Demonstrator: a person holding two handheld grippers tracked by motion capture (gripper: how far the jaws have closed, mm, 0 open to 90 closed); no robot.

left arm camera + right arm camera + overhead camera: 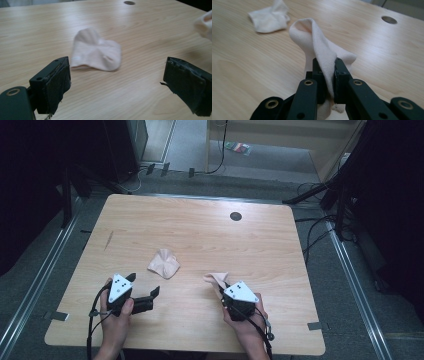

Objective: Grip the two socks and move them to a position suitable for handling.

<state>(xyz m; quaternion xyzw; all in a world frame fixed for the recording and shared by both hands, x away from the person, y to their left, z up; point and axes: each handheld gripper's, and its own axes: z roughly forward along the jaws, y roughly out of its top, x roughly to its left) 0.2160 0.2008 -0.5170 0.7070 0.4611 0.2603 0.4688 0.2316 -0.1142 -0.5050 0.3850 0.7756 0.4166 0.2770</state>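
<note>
**Kid:** Where are the two socks?

**Helper:** One pink sock (163, 263) lies flat on the table (200, 230), near the middle. It is a bit crumpled. The other sock (317, 47) is in the right tongs (223, 290).

**Kid:** Are the right tongs pinching it?

**Helper:** Yes. In the right gripper view the two black jaws are pressed together on the cloth, and the sock's open end sticks up above them. Its lower end hangs down behind the jaws, so I cannot tell if it touches the table.

**Kid:** And the left tongs (145, 292)?

**Helper:** They are spread wide with nothing between them. They hang just over the near left part of the table.

**Kid:** Which way is the flat sock from them?

**Helper:** Farther out and a little to the right. In the left gripper view it (96, 52) sits ahead of the jaws, apart from them and closer to the left jaw. Its long side runs across, left to right.

**Kid:** Which hand is closer to it?

**Helper:** The left one, I think, and that hand is free. So it likely needs to reach forward to get it.
</note>
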